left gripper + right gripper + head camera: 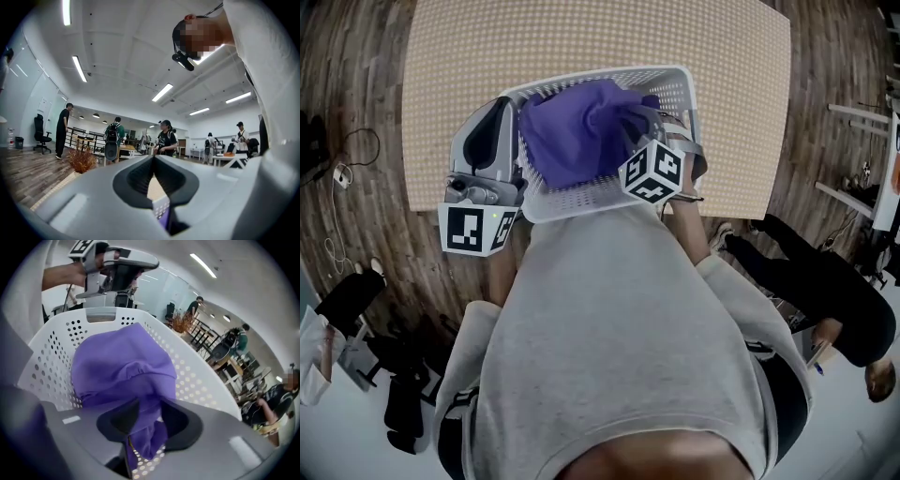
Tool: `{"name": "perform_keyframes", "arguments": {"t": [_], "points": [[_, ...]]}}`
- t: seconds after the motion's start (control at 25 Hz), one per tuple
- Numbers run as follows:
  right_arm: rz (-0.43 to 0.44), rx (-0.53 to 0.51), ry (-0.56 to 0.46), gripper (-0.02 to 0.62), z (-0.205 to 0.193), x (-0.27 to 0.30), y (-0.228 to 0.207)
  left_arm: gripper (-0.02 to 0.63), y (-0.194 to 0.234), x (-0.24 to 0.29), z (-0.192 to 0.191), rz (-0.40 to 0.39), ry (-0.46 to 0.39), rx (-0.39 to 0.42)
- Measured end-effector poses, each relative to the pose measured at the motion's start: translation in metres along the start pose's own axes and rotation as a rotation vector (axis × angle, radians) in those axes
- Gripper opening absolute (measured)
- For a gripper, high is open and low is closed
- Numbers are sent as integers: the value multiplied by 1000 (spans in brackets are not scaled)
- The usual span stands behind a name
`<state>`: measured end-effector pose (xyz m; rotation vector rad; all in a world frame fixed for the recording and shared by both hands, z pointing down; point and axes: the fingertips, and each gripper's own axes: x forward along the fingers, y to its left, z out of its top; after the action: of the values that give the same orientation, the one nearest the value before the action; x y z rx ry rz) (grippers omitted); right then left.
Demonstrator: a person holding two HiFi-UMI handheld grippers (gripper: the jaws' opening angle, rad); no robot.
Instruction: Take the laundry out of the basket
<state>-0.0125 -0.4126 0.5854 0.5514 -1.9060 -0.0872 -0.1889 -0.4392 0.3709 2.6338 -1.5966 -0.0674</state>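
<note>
Alt text: seen from your head, a white perforated basket [675, 84] sits on a beige dotted mat [459, 56]. 1 piece of purple laundry [577, 131] is heaped inside and stands higher than the rim.

Your right gripper [140, 423] points steeply down into the heap. Its jaws are nearly together, with a narrow fold of the purple cloth pinched between them. Your left gripper [153, 164] lies level against the basket's left wall, with its jaw tips drawn together. Whether it nips the rim you cannot tell.

Risks:
- The right grip looks shallow, holding only a thin fold, so the cloth could slide free as you lift.
- The bulk still fills the basket. If it drags on the perforated walls, the light basket may rise or tip unless your left gripper truly steadies it.

Only the right gripper view shows the fold between the jaws; from your head, the marker cube hides that spot. Only the head view shows both grippers flanking the basket. The left gripper view mostly shows the room and distant people, with just a sliver of rim and purple low between its jaws.
</note>
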Motion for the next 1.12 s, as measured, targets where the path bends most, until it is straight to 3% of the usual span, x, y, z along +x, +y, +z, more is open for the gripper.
{"name": "perform_keyframes", "arguments": {"t": [0.04,0.12,0.24,0.48,0.72,0.96,1.12], "points": [[49,34,22,203,-3,6,4,11,1,0,0,1,-2,-2],[138,89,54,356,-5,18,12,11,4,0,-1,2,-6,-4],[180,100,96,517,-8,36,17,11,9,-2,2,9,-14,-4],[275,213,116,540,-18,66,25,11,19,-9,3,30,-19,-5],[380,212,167,546,-28,100,36,11,29,-10,2,37,-20,-7],[561,285,216,565,-33,125,54,11,27,-10,0,33,-17,-9],[561,288,210,566,-32,126,54,11,27,-10,-1,31,-20,-16]]}}
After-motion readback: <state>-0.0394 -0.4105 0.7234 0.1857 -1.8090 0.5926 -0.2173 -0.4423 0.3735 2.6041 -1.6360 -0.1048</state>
